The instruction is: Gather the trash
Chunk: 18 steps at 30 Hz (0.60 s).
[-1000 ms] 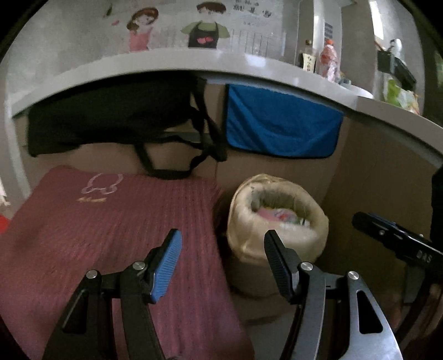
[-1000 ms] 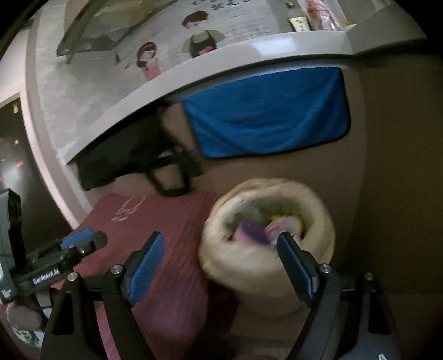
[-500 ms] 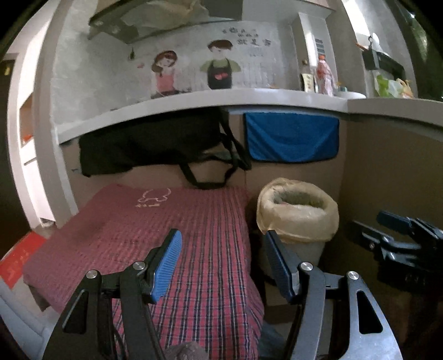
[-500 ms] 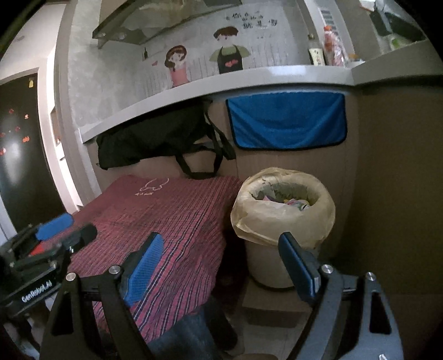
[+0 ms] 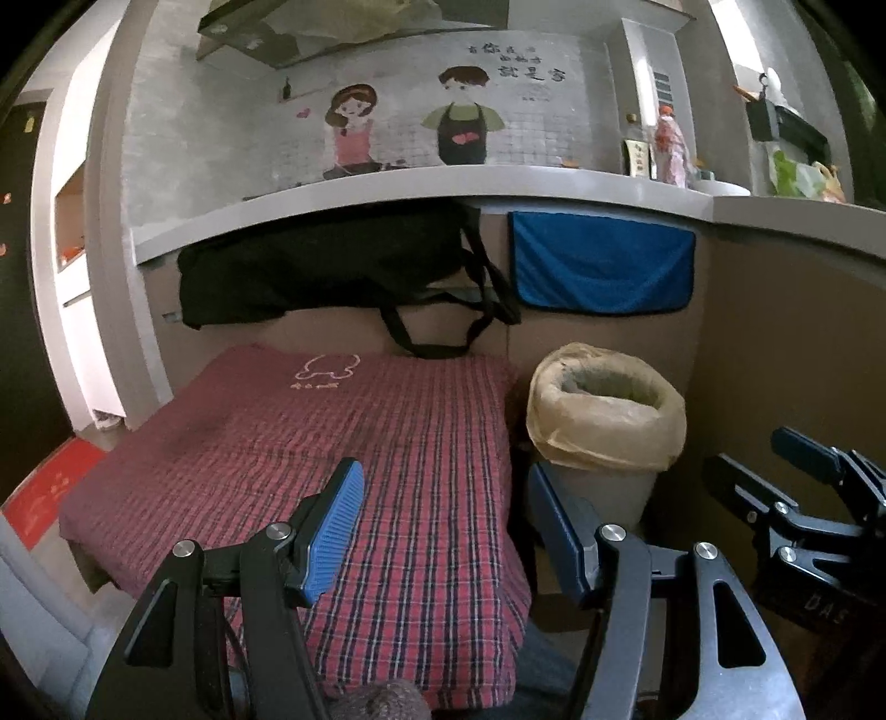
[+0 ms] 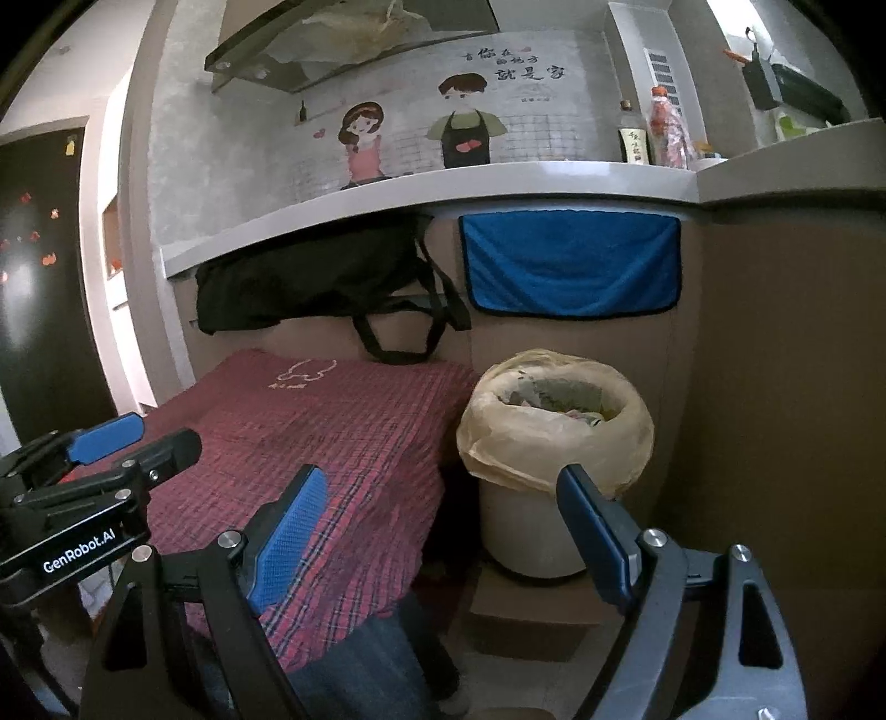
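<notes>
A home kitchen: range hood (image 6: 343,44), sauce bottles (image 6: 634,145) on a counter (image 6: 443,188), lined trash bin (image 6: 554,443).

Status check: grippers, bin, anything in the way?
Left gripper and right gripper open, empty. Lined trash bin ahead, holds trash. Nothing between.

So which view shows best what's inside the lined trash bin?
The right wrist view: the trash bin sits nearer the centre, with crumpled scraps visible inside. The left wrist view shows the bin more side-on, its contents hidden.

The bin (image 6: 554,443) stands right of the cloth-covered table (image 6: 332,432), below the counter (image 6: 443,188).
</notes>
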Tool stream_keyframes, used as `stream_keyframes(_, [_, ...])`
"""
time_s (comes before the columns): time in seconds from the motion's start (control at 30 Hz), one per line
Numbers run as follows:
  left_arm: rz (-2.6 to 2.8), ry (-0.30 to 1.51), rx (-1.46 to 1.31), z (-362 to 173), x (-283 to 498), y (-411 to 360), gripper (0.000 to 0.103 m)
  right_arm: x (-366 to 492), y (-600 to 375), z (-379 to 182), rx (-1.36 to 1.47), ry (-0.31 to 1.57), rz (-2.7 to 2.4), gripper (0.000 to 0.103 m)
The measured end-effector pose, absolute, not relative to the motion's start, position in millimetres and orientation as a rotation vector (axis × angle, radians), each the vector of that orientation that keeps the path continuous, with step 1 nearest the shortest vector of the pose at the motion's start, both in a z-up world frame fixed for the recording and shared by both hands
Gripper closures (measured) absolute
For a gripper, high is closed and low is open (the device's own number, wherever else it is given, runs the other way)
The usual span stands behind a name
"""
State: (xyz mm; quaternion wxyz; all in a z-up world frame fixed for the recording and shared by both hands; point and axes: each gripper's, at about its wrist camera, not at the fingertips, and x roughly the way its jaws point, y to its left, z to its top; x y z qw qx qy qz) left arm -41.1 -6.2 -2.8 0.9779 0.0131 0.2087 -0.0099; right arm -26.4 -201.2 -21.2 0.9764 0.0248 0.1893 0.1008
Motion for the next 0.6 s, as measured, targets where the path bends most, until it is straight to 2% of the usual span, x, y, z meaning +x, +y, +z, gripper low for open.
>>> stream_keyframes(0.6, [-0.009, 0.417, 0.010, -2.3, -42.5, -2.8, 0.041, -28.5, -198.1, -21.6, 0.053, 0.382, 0.209, 0.020])
